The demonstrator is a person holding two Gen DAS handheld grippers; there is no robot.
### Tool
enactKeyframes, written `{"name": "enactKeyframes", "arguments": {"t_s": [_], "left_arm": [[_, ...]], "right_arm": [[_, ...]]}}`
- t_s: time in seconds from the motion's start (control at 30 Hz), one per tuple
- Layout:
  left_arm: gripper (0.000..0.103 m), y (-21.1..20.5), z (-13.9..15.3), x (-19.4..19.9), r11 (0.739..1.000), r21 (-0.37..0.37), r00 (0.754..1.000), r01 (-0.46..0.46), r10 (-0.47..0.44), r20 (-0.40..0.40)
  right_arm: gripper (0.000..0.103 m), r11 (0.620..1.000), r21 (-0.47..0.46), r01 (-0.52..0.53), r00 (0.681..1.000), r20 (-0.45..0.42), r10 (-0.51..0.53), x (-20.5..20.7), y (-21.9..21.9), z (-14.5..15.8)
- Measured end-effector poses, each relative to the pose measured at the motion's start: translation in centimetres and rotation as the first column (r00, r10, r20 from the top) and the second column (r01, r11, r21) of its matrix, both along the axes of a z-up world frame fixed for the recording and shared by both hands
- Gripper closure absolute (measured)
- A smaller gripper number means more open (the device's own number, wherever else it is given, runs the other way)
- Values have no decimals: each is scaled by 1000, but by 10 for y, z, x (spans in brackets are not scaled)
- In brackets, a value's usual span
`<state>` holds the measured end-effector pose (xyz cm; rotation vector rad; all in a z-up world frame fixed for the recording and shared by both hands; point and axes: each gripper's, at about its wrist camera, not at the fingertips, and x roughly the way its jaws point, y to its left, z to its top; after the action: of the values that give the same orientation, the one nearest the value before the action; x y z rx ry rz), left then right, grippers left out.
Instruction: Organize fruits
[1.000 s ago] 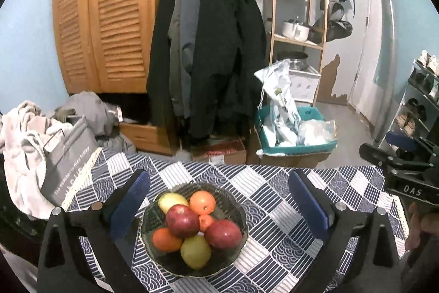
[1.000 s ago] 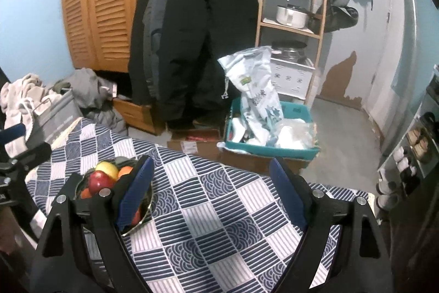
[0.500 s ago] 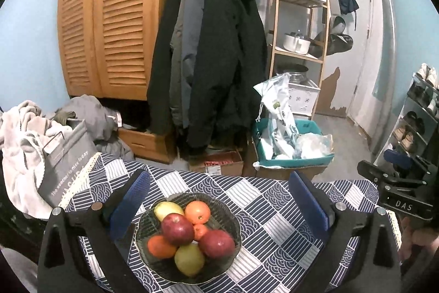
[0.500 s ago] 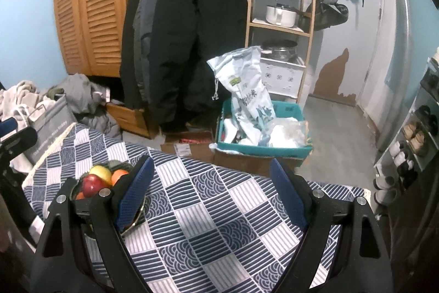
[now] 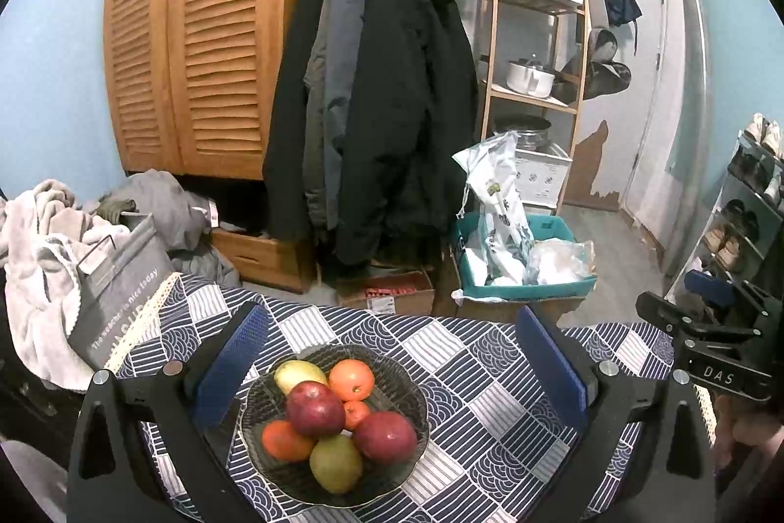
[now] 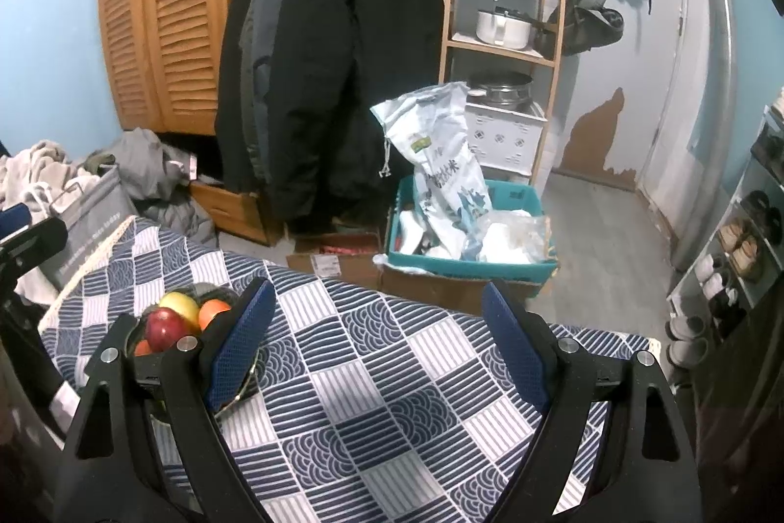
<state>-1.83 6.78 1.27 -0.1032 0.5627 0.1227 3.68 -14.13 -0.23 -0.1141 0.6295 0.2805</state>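
Note:
A dark glass bowl (image 5: 416, 405) sits on the table with the blue patterned cloth (image 5: 490, 415). It holds two red apples (image 5: 314, 408), several oranges (image 5: 351, 379) and two yellow-green pears (image 5: 336, 462). My left gripper (image 5: 392, 371) is open and empty, raised above the table with the bowl between and below its blue pads. My right gripper (image 6: 377, 341) is open and empty over the cloth to the right of the bowl (image 6: 206, 292); its left finger hides part of the bowl. The right gripper also shows at the right edge of the left wrist view (image 5: 710, 336).
A grey bag (image 5: 122, 302) and a heap of laundry (image 5: 44, 238) lie past the table's left edge. Beyond the far edge are cardboard boxes (image 5: 392, 292), a teal bin with bags (image 5: 519, 263), hanging coats (image 5: 382, 106) and a wooden shelf (image 5: 534, 47).
Both grippers have risen and tilted up a little, so the bowl and table sit lower in each view. Both stay open and empty. The fruit has not moved.

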Motion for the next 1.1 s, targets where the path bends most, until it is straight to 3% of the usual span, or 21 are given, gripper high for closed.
{"name": "enactKeyframes", "arguments": {"t_s": [1.1], "left_arm": [[1,0,2,1,1000,13,1000,0,0,-11]], "right_arm": [[18,1000,-4,0,1000,0,0,-1,-1,0]]}}
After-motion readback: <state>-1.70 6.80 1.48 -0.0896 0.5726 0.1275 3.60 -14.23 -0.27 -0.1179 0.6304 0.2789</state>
